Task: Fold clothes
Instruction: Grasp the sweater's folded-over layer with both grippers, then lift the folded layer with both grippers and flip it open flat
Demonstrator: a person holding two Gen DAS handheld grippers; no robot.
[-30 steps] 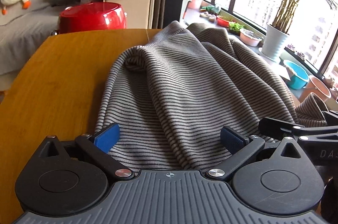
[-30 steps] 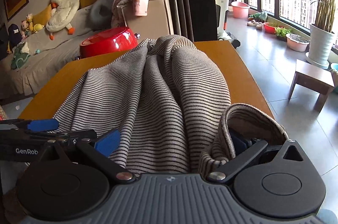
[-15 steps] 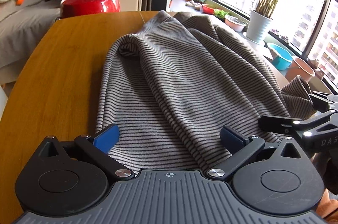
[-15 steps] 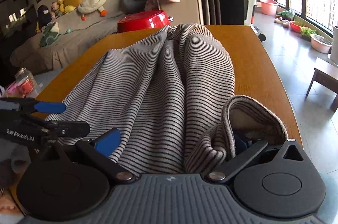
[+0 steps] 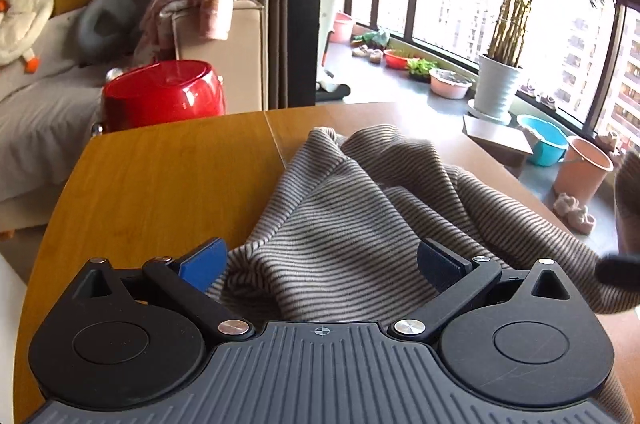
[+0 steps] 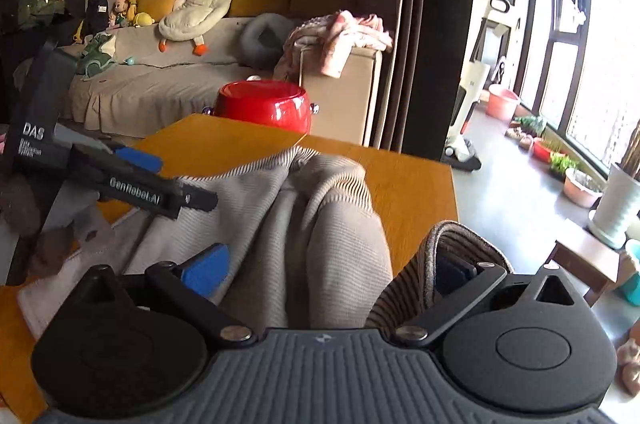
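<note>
A grey-and-brown striped garment (image 5: 360, 224) lies bunched on the wooden table (image 5: 168, 180). My left gripper (image 5: 320, 264) is open, with the near edge of the cloth lying between its wide-spread blue pads. My right gripper (image 6: 328, 272) is open too; a fold of the garment (image 6: 332, 244) runs between its fingers and a ribbed hem is draped over its right finger. The left gripper also shows in the right wrist view (image 6: 136, 180), raised at the left above the cloth.
A red pot (image 5: 160, 94) stands beyond the table's far left corner. A sofa with a plush duck (image 6: 196, 4) is behind. Potted plant (image 5: 500, 84), basins and buckets line the window floor to the right. The table edge drops off at right.
Both grippers have lifted and pulled the garment back toward me; it now lies more bunched and covers less of the table. The left gripper has risen above the cloth in the right view.
</note>
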